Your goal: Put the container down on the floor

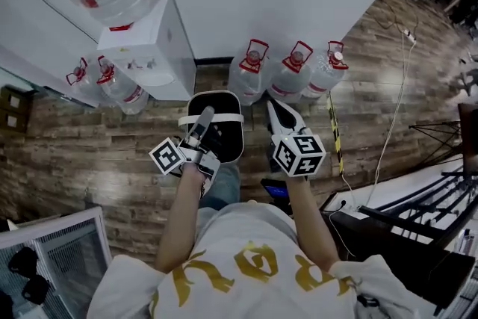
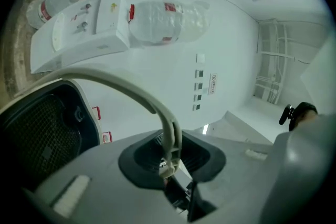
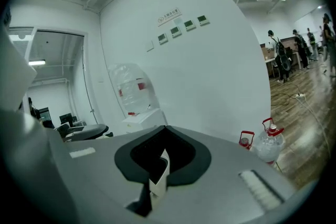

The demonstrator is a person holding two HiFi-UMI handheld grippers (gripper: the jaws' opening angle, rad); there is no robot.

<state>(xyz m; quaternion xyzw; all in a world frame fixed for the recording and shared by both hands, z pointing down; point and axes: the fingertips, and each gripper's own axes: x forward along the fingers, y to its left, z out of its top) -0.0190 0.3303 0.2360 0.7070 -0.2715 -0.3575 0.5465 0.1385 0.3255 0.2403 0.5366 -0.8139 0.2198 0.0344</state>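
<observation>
The container [image 1: 224,132] is a black bin with a white rim and a white bail handle [image 1: 212,119]. It hangs in front of me over the wooden floor [image 1: 89,153]. My left gripper [image 1: 202,120] is shut on that handle. In the left gripper view the handle [image 2: 137,93] arches from the left down into the jaws, and the bin's dark mesh inside [image 2: 44,139] fills the lower left. My right gripper [image 1: 282,114] is just right of the bin, shut, holding nothing. In the right gripper view its pads [image 3: 159,171] meet.
A white water dispenser [image 1: 153,48] with a bottle on top stands against the wall ahead. Large water bottles [image 1: 293,72] stand on the floor right of it, others [image 1: 106,82] on its left. Cables [image 1: 392,108] and a black frame [image 1: 418,205] lie to the right, a white box [image 1: 56,254] at lower left.
</observation>
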